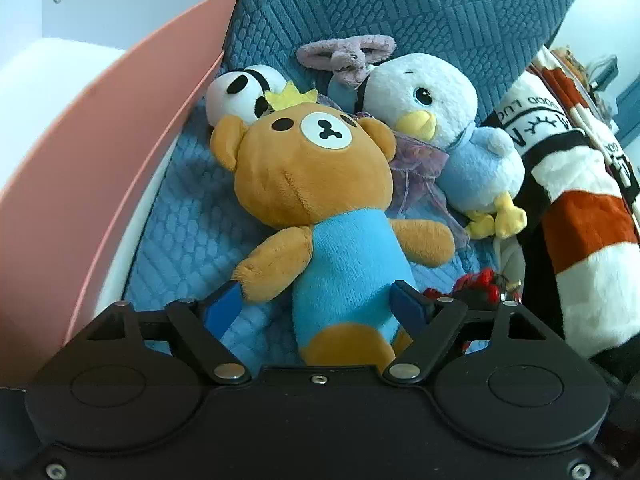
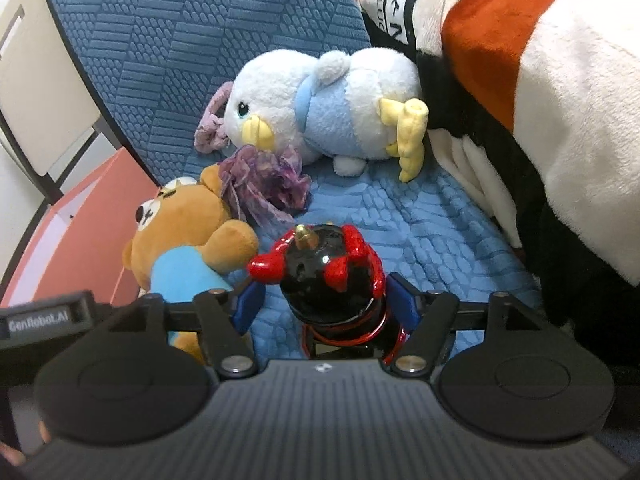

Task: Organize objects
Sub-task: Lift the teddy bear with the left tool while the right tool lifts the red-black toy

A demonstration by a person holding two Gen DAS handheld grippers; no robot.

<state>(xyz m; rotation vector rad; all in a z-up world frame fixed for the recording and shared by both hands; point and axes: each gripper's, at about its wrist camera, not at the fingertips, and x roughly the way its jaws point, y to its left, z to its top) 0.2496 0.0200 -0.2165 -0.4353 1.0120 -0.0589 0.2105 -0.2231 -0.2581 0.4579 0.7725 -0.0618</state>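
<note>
While my left claw [image 1: 316, 304] straddles the bear [image 1: 316, 200] on the sofa unclosed, my right claw [image 2: 326, 304] gapes around the glossy figurine [image 2: 320, 272]; it could slip sideways.

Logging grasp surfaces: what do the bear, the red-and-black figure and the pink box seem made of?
Brown bear: soft plush fabric, matte and fuzzy nap. Red-and-black figure: hard and glossy, likely plastic or glazed ceramic, with sharp highlights. Pink box: probably matte cardboard, with thin flat walls.

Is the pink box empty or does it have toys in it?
Empty as far as visible: the pink box shows only bare white inside; its near part is hidden.
</note>
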